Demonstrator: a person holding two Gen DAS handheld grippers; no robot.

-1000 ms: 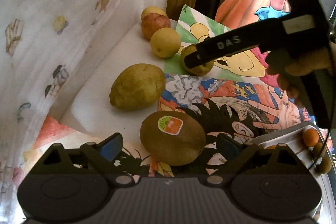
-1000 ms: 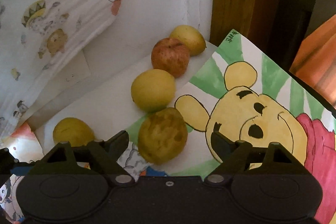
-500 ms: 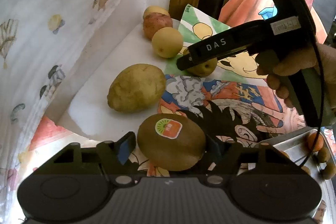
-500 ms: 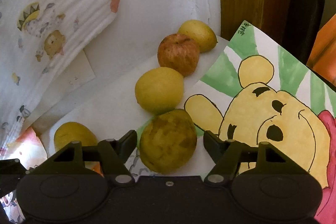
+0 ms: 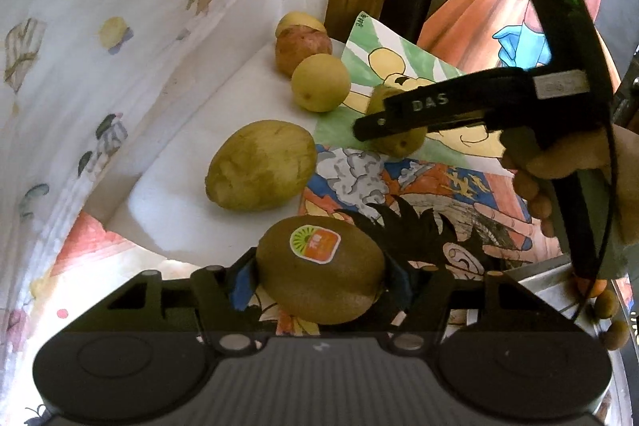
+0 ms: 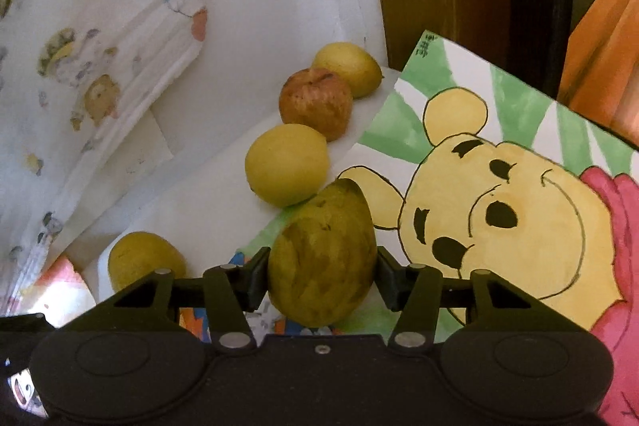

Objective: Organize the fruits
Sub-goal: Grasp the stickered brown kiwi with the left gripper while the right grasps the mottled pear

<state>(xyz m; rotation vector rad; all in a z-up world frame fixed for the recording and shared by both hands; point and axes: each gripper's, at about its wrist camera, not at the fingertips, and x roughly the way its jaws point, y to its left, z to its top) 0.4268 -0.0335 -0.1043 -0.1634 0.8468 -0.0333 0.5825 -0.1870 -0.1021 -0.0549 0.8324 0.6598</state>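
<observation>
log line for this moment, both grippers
left gripper: shut on kiwi | right gripper: shut on pear

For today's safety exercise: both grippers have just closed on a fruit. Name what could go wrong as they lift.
1. The left gripper pinches the rounded kiwi only at its ends; it might slip or roll out.
2. The right gripper holds a blotchy, possibly soft pear; squeezing could bruise it.
3. The pear sits very close to the yellow fruit, so lifting might nudge it into the red apple.

left wrist: low, near, faces wall | right wrist: closer | shared: fruit row [image 5: 319, 82]
</observation>
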